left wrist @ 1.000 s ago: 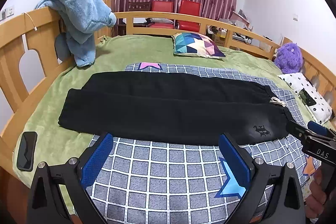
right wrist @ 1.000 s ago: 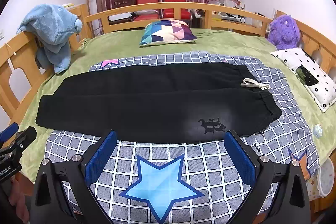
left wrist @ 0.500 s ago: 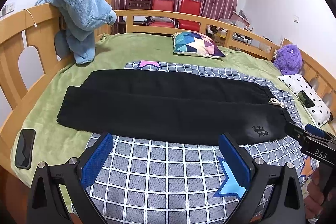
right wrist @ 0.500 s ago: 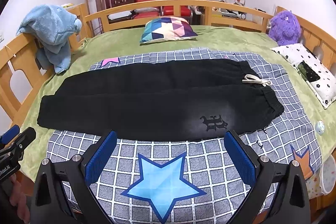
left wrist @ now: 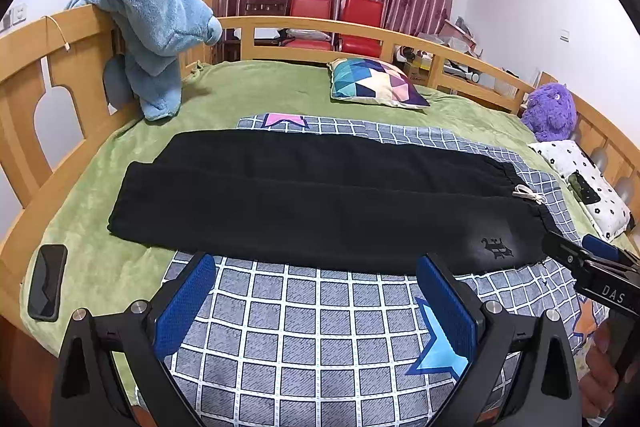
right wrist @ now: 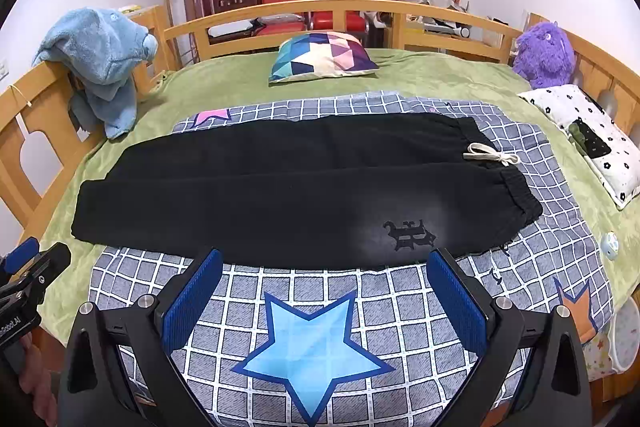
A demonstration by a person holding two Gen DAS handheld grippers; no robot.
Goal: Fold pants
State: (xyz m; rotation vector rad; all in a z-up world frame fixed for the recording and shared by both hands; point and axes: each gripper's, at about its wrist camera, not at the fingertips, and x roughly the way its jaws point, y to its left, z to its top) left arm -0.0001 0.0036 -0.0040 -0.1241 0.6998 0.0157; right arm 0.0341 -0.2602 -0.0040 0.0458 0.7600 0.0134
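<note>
Black pants (left wrist: 320, 195) lie flat across the bed on a grey checked blanket (left wrist: 320, 327), legs side by side, cuffs to the left, waistband with a white drawstring (left wrist: 528, 193) to the right. They also show in the right wrist view (right wrist: 288, 187), with a dark logo (right wrist: 408, 233) near the waist. My left gripper (left wrist: 316, 303) is open and empty, short of the pants' near edge. My right gripper (right wrist: 324, 303) is open and empty, near the near edge toward the waist. The right gripper also shows at the right edge of the left wrist view (left wrist: 580, 255).
A black phone (left wrist: 48, 281) lies on the green bedspread at the near left. A blue plush (left wrist: 156, 35) hangs on the wooden rail. A patchwork pillow (left wrist: 376, 83), a purple plush (left wrist: 550, 111) and a spotted pillow (left wrist: 584, 187) lie around the bed.
Both grippers have drawn back and risen slightly; the pants look a little farther off. Jaws stay open. The pants have not moved.
</note>
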